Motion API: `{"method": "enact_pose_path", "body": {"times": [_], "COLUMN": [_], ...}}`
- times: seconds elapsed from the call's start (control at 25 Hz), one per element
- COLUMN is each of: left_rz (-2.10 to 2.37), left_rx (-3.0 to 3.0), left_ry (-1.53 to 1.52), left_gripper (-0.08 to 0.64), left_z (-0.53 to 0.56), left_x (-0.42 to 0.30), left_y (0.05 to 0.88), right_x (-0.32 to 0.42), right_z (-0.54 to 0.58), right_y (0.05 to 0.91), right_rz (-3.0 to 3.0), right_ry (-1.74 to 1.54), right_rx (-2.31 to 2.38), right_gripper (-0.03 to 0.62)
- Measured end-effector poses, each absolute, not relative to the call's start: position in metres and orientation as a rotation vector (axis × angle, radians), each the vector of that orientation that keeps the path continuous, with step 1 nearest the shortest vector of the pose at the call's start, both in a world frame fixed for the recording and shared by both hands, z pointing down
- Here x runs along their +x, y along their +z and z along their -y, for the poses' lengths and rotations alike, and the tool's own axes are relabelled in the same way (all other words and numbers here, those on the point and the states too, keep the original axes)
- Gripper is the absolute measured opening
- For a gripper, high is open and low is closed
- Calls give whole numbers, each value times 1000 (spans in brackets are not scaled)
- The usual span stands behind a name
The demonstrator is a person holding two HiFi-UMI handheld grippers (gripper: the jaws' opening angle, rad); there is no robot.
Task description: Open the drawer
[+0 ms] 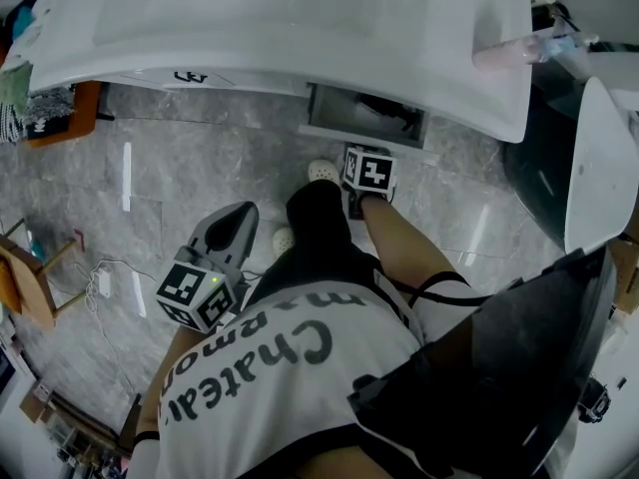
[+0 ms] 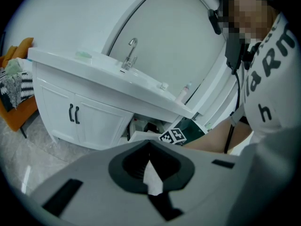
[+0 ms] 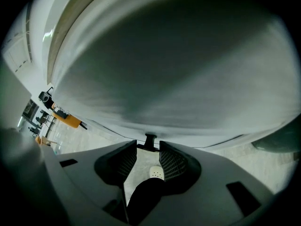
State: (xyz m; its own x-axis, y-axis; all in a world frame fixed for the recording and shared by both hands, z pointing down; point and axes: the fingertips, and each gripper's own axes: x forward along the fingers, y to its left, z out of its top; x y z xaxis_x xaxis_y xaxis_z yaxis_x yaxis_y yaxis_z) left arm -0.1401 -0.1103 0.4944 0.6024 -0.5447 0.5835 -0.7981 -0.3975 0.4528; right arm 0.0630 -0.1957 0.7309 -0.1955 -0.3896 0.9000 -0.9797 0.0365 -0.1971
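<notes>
Two grippers, one doing the work. The right gripper [image 3: 148,148] points steeply down at the white flat-fronted drawer [image 1: 364,118]. The drawer sits under the white moulded vanity top [image 1: 300,28], upper part of the head view, just right of centre. It is already part-way out, with a dark cavity showing behind the front panel.

The right jaws stand wide. In the right gripper view the small black bar handle [image 3: 149,141] fills the gap at the very tips. The pads look to bear on both its sides, so I read that as clamped on it. The left gripper [image 2: 149,147] hangs idle at lower left of the head view, jaws together, nothing in them.

Step in hand, my read: the pull-out. The grip is tip-only, so slip is the risk.
- Pull straight along the runners, toward the bottom of the head view.
- No twist and no downward load on the handle.
- Seat the handle deeper between the ribbed pads if it creeps.
- Mind the white clog [image 1: 321,171] just below the drawer front.

Writing: the white shirt [image 1: 300,367] has black print, partly legible, "Chatea…" and "maRmo…", the rest cut off. The marker cubes carry square codes only. No brand is readable on the vanity.
</notes>
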Motion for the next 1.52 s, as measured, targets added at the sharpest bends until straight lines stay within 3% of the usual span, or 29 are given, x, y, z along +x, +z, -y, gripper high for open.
{"method": "enact_pose_path", "body": {"times": [0.44, 0.84, 1.2, 1.52], "left_rz": [1036, 1030, 959, 937], "left_rx": [2075, 2098, 2197, 2189], "left_ry": [444, 387, 320, 266], "left_gripper": [9, 9, 9, 9], "left_z": [130, 178, 202, 168], "left_x": [-121, -87, -45, -64], "left_y": [501, 489, 474, 465], "right_x": [62, 59, 86, 94], "right_z": [191, 175, 164, 134], "right_y": [731, 715, 667, 613], "right_rz": [1661, 1764, 1805, 1858], "right_ry": [1163, 1139, 1110, 1110], "right_rx": [1409, 1042, 1049, 1274], "right_gripper": [156, 189, 44, 28]}}
